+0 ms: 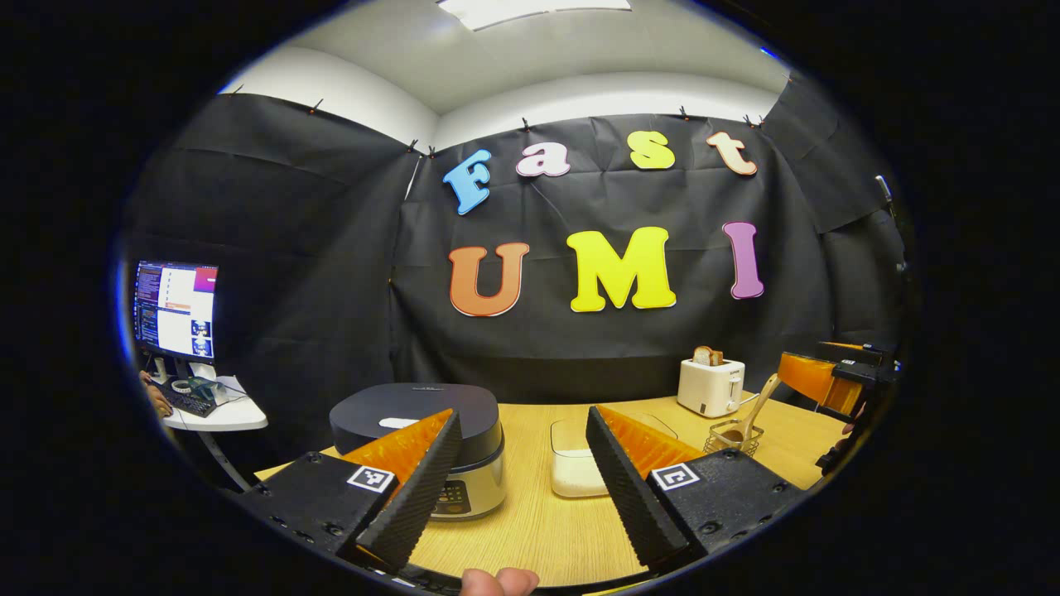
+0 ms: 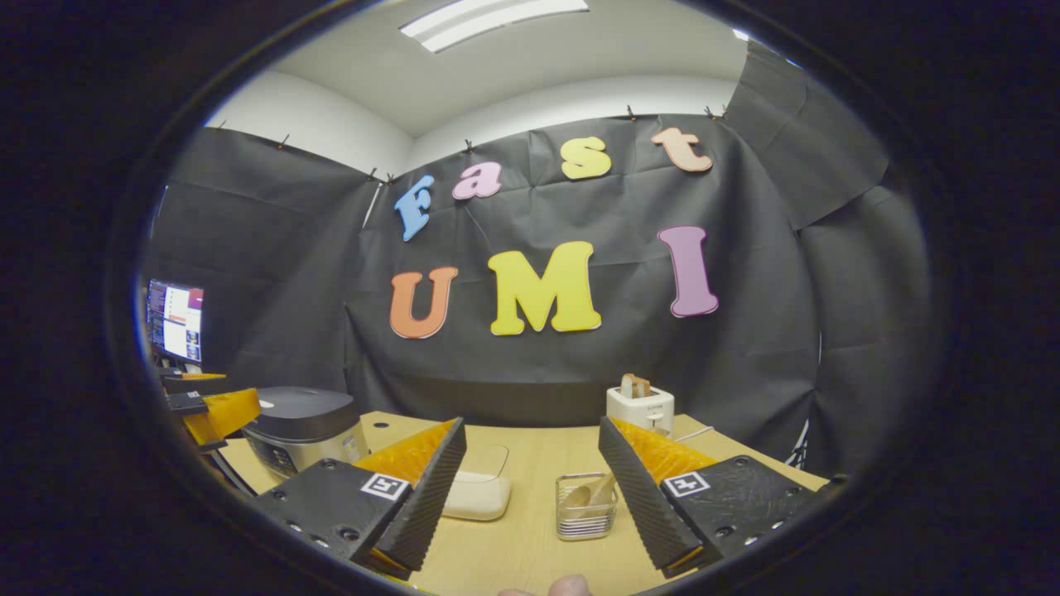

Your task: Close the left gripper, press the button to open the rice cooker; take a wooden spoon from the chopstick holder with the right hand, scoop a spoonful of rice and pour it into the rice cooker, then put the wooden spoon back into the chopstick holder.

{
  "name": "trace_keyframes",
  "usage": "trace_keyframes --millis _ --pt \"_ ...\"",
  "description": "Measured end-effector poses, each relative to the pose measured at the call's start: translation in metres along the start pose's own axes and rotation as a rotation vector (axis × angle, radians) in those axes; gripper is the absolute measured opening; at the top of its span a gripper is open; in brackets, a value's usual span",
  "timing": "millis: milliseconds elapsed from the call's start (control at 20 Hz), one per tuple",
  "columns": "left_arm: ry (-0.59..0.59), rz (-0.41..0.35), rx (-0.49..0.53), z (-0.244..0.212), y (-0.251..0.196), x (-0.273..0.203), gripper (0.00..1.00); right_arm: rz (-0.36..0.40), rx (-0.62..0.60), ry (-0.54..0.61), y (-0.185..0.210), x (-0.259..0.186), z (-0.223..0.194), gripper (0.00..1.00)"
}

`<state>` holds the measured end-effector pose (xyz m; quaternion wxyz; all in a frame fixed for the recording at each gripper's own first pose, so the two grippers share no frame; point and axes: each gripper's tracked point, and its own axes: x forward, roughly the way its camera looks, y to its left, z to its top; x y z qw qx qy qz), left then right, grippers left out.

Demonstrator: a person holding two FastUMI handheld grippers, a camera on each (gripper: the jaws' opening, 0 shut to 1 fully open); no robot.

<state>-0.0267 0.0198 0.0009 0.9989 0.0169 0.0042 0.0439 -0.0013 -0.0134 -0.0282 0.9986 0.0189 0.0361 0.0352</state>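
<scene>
My right jaws stand apart with the spoon (image 2: pixel 598 490) leaning in the holder (image 2: pixel 585 506) just ahead between them; it looks light, stiff and slick, so I judge its handle the place to pinch.

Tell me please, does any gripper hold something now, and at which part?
Nothing is held. The left gripper and the right gripper are both open and empty. The wooden spoon stands in the chopstick holder.
</scene>
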Motion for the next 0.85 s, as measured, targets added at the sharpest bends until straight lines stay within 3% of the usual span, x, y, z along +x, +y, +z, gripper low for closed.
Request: trace_keyframes --millis 150,200,400,450,500,750,850 --pt "0.007 -0.020 0.013 -0.002 -0.001 -0.001 0.97 -0.011 -0.002 -0.013 0.000 -0.002 0.002 0.91" --pt "0.011 -0.011 0.021 -0.003 0.002 -0.001 0.96 -0.007 -0.007 -0.013 0.003 -0.003 0.002 0.95" --pt "0.001 0.001 0.029 0.004 0.005 -0.005 0.96 0.013 -0.017 -0.003 0.014 0.001 0.007 0.96" --pt "-0.006 0.007 0.033 0.006 0.008 -0.005 0.97 0.010 -0.018 -0.009 0.013 0.000 0.009 0.91" --pt "-0.012 0.011 0.037 0.007 0.009 -0.006 0.97 0.007 -0.020 -0.012 0.014 0.000 0.010 0.95" --pt "-0.010 0.002 0.031 0.006 0.008 -0.004 0.97 -0.003 -0.028 -0.018 0.018 -0.003 0.014 0.95" --pt "-0.011 -0.001 0.031 0.007 0.009 -0.005 0.97 -0.001 -0.031 -0.019 0.022 -0.003 0.016 1.00"
